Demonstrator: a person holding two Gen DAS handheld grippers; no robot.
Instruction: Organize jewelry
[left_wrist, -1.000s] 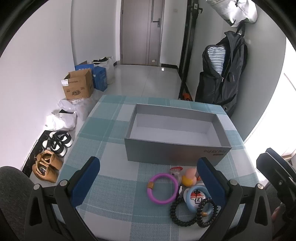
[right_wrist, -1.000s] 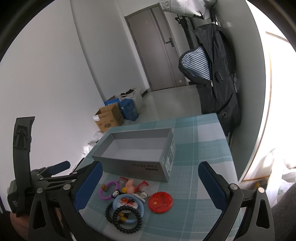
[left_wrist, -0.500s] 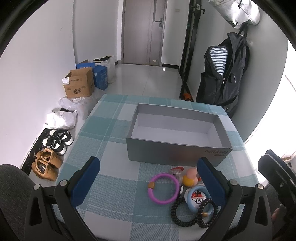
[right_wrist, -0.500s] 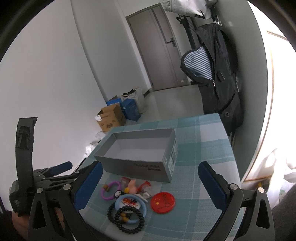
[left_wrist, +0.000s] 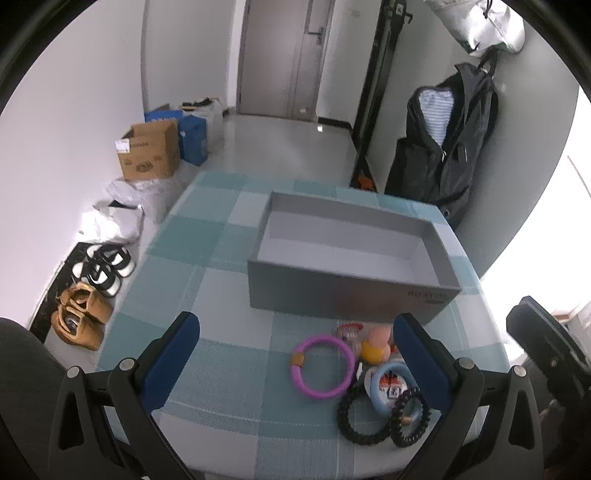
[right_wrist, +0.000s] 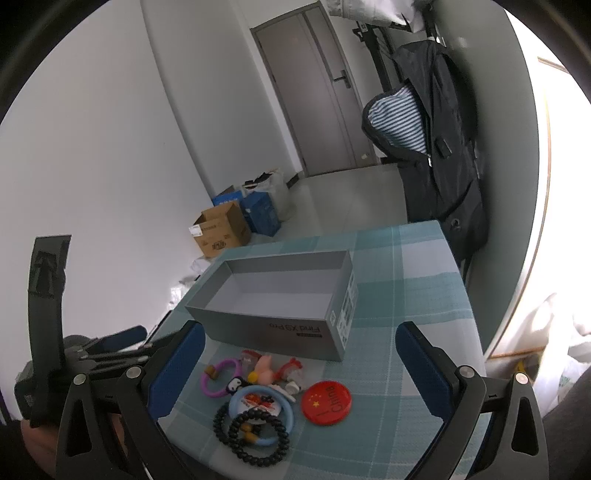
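An empty grey box (left_wrist: 351, 266) (right_wrist: 280, 295) stands open on the checked tablecloth. In front of it lies a small pile: a purple ring (left_wrist: 323, 365) (right_wrist: 218, 376), a light blue ring (left_wrist: 389, 387) (right_wrist: 260, 408), two black bead bracelets (left_wrist: 364, 421) (right_wrist: 258, 441), a pink and orange figure (left_wrist: 376, 343) (right_wrist: 264, 369) and a red round badge (right_wrist: 326, 398). My left gripper (left_wrist: 295, 354) is open and empty above the purple ring. My right gripper (right_wrist: 299, 369) is open and empty above the pile.
The table's near edge (left_wrist: 295, 469) is close below the pile. Shoes (left_wrist: 99, 266), bags and a cardboard box (left_wrist: 149, 155) lie on the floor at left. A dark jacket (left_wrist: 450, 140) hangs at the far right. The left gripper shows at left in the right wrist view (right_wrist: 74, 350).
Both views have shifted slightly; the box and pile sit a little lower and closer in the frames. Nothing on the table has moved and both grippers stay open.
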